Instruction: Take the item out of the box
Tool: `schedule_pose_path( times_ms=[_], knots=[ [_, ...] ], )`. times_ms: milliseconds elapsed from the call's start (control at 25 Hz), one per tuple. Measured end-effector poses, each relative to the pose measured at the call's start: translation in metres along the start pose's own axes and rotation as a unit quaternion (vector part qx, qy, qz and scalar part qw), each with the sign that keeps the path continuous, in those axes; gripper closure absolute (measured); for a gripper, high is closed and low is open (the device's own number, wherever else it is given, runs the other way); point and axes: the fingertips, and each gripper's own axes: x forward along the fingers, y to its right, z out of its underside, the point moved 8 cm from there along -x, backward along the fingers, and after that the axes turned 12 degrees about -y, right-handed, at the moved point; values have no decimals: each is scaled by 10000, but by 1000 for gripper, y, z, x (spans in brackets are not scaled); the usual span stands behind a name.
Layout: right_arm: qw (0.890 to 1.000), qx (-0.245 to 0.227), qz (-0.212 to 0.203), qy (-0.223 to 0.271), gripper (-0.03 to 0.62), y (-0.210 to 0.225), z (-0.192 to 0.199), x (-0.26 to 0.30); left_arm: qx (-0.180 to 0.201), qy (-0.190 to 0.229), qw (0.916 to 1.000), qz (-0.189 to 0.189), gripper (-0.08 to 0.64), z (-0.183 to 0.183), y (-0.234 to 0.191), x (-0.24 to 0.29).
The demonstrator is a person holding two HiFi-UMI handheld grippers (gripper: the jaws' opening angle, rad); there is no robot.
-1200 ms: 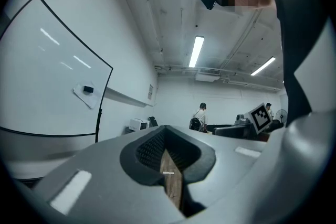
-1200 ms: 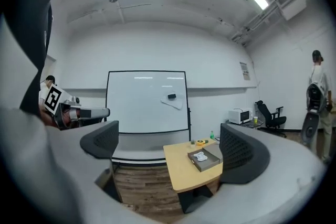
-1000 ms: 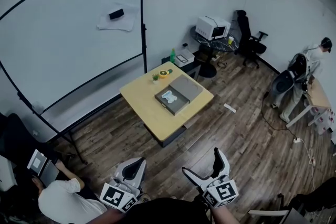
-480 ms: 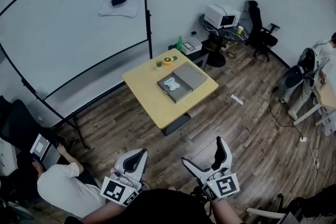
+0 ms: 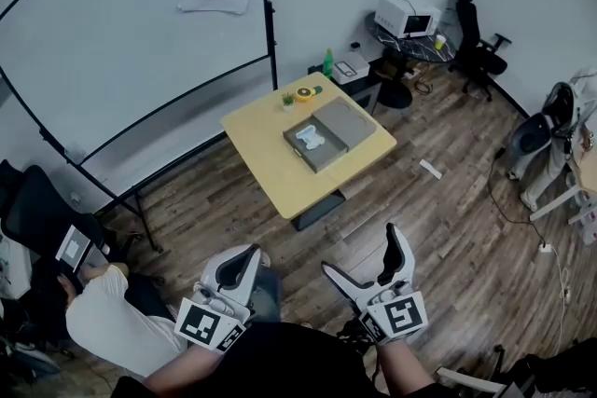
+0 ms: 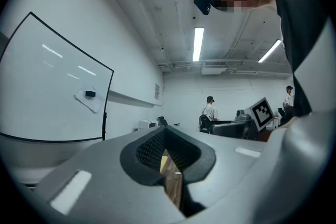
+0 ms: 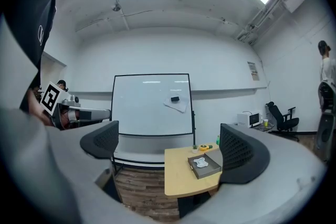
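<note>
Across the room stands a yellow table (image 5: 280, 177) with an open grey box (image 5: 322, 158) on it. A white item (image 5: 311, 137) lies inside the box, and the lid (image 5: 347, 120) lies flat beside it. Both grippers are held far from the table, low in the head view. My left gripper (image 5: 244, 264) is shut with nothing in it, and its pads (image 6: 170, 165) meet in the left gripper view. My right gripper (image 5: 371, 264) is open and empty. Between its fingers the right gripper view shows the table (image 7: 178, 178), the box (image 7: 209, 170) and the white item (image 7: 200, 162).
A large whiteboard (image 5: 131, 42) on a stand is left of the table. A person (image 5: 103, 326) sits at the lower left. On the table's far edge are a yellow round object (image 5: 306, 93) and a small plant (image 5: 287, 100). A microwave (image 5: 406, 14) and an office chair (image 5: 476, 37) stand behind.
The head view has shifted a little, so the table and box sit further right and higher in the picture. Both grippers keep their places and states.
</note>
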Motion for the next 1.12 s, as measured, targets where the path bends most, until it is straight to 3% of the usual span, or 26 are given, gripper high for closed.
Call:
schedule_pose_path(
  times_ms=[400, 1120],
  knots=[
    [9994, -33, 315, -122, -5, 43, -17, 89, -116, 11, 9994, 315, 561, 0, -78, 94],
    [9892, -146, 914, -1140, -5, 150, -70, 353, -242, -244, 9964, 772, 561, -20, -317, 319]
  ],
)
